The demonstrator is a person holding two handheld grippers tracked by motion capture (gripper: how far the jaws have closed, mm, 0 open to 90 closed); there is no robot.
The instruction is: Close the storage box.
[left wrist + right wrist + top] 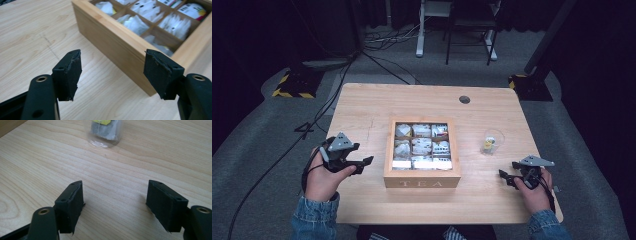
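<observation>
A wooden tea box (422, 182) marked TEA stands open at the middle of the table, its nine compartments holding white tea bags (421, 145). My left gripper (367, 162) hovers just left of the box, open and empty. In the left gripper view the box's side wall (120, 47) lies just beyond the open jaws (113, 75). A clear glass cup (491, 141) with a tea bag inside stands right of the box. My right gripper (504, 177) rests near the table's front right, open and empty. The right gripper view shows the cup (105, 132) ahead of the jaws (115, 205).
The light wooden table (362, 105) has a round cable hole (464, 99) at its back right. Cables run over the grey floor at the left. Chair and desk legs stand beyond the table.
</observation>
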